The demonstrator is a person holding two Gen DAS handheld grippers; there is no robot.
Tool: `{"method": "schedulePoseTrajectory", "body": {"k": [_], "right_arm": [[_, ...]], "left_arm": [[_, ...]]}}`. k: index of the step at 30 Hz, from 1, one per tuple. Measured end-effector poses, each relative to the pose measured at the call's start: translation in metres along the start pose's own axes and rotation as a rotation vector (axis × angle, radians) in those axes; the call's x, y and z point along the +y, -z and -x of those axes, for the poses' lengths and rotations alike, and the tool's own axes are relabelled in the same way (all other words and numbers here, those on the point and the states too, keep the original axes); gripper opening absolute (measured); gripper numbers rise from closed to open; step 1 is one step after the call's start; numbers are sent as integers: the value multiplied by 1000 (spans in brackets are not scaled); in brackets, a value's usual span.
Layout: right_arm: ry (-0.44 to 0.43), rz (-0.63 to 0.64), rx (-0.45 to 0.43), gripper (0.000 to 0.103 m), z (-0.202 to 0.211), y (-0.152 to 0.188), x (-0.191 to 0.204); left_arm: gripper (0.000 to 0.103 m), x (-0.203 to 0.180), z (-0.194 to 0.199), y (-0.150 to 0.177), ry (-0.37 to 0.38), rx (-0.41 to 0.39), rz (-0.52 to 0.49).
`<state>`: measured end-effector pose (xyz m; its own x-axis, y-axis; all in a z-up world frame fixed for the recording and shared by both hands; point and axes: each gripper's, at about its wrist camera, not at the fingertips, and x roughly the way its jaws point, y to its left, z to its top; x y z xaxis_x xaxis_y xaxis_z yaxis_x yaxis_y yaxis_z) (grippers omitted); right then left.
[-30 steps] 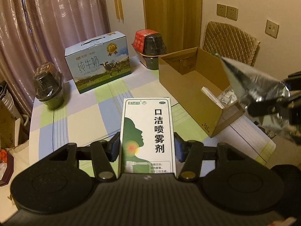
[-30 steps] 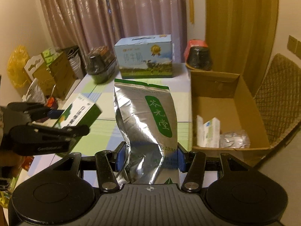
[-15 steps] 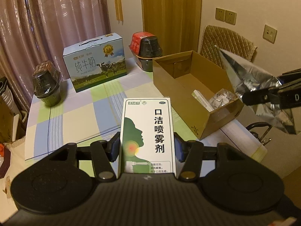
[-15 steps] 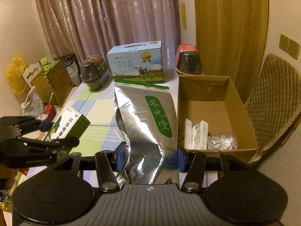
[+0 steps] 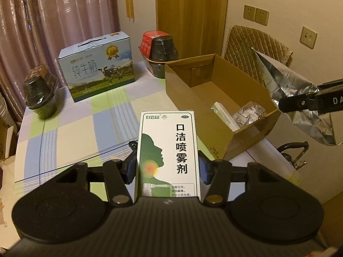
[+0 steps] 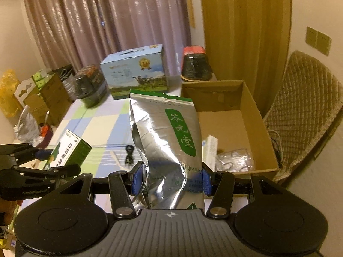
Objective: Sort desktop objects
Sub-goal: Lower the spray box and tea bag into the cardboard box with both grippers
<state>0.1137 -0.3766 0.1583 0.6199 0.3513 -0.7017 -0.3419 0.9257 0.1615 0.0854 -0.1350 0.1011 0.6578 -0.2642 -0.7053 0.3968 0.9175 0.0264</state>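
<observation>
Left wrist view: the left gripper [image 5: 167, 169] is pinching a white-and-green spray box [image 5: 167, 152] by its long sides, blue pads pressing in near the lower half, and it's hanging above the checked tablecloth [image 5: 75, 132]. I'd guess the carton is light and stiff, so gripping the side panels is fine, but squeeze too hard and thin card will dent. The cardboard box [image 5: 214, 111] is sitting to the right with a small white carton and some clear wrapped stuff already inside. The box bottom is disappearing behind the gripper body, so I can't tell how deep the grip goes.

Right wrist view: the right gripper [image 6: 170, 178] is clamping a silver foil pouch [image 6: 167, 141] near its lower part, and the foil is crumpling between the pads. It's standing up in front of the open box. Looks soft and slippery, contents probably shifting around, so grabbing low near the bulk seems smarter than the floppy top seal. The pouch is blocking part of the box interior, and a small dark thing on the table [image 6: 129, 156] is too tiny to identify.
</observation>
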Motion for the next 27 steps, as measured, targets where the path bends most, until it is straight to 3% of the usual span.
{"method": "schedulePoseTrajectory", "body": {"k": [11, 27], "right_arm": [[25, -25, -7, 50, 5, -6, -34], [81, -74, 7, 50, -15, -28, -92]], "left_arm": [[50, -26, -8, -15, 30, -4, -18], [50, -46, -50, -47, 100, 7, -4]]}}
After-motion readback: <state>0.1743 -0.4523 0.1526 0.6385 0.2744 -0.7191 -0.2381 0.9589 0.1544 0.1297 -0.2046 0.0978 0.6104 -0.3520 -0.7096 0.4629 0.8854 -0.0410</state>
